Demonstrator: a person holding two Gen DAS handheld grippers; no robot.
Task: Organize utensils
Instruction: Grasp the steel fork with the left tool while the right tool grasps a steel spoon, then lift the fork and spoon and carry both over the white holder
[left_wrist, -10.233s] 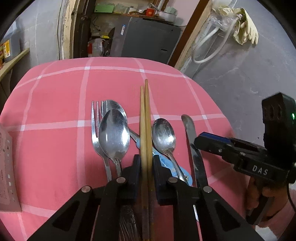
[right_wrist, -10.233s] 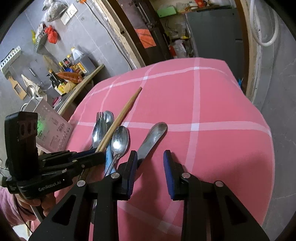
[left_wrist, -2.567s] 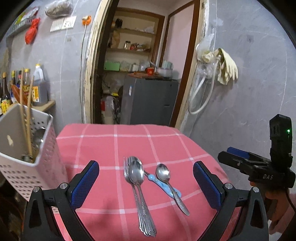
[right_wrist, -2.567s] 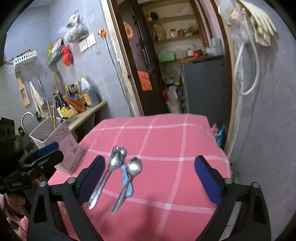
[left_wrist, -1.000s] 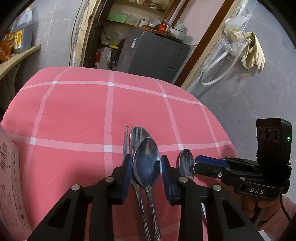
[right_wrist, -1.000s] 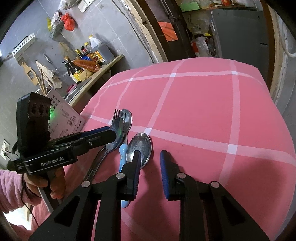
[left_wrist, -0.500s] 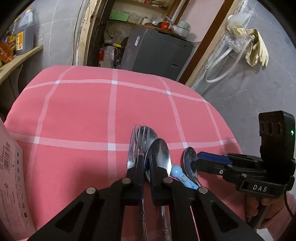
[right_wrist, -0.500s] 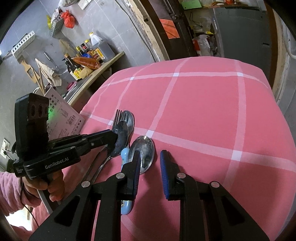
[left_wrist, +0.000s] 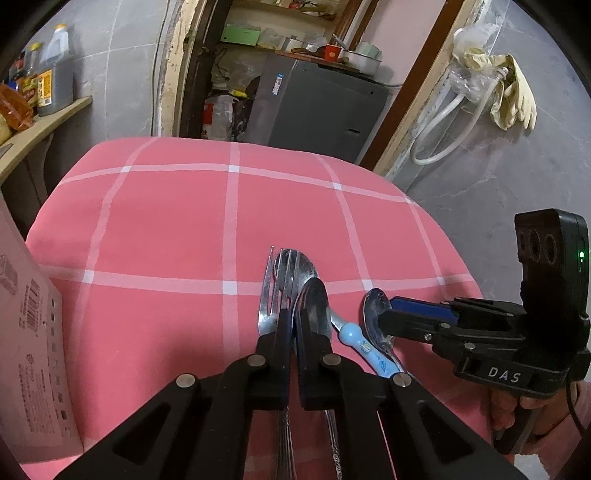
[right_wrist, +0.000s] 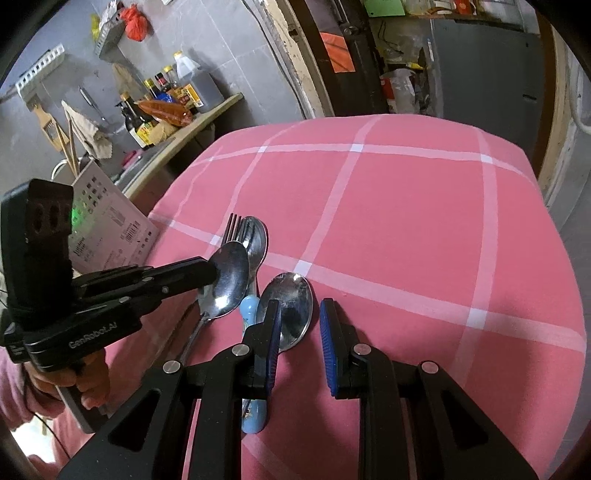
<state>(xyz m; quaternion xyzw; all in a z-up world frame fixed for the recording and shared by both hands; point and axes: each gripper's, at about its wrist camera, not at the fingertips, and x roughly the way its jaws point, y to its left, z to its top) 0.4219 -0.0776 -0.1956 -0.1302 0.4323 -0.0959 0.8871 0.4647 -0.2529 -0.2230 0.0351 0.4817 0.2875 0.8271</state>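
Left wrist cam: left gripper (left_wrist: 292, 321) is pinching big steel spoon (left_wrist: 312, 306); right gripper (right_wrist: 298, 325) is parted around small steel spoon (right_wrist: 291, 310), closing. Fork (left_wrist: 271, 291), blue-handled spoon (left_wrist: 354, 338) left.

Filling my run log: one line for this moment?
left jaws: shut on large spoon | right jaws: closing, around small spoon | fork: on cloth

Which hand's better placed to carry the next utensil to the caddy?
Left. Left gripper is shut on the large spoon, caddy beside it. Right gripper jaws, just closing, stand apart around the small spoon.
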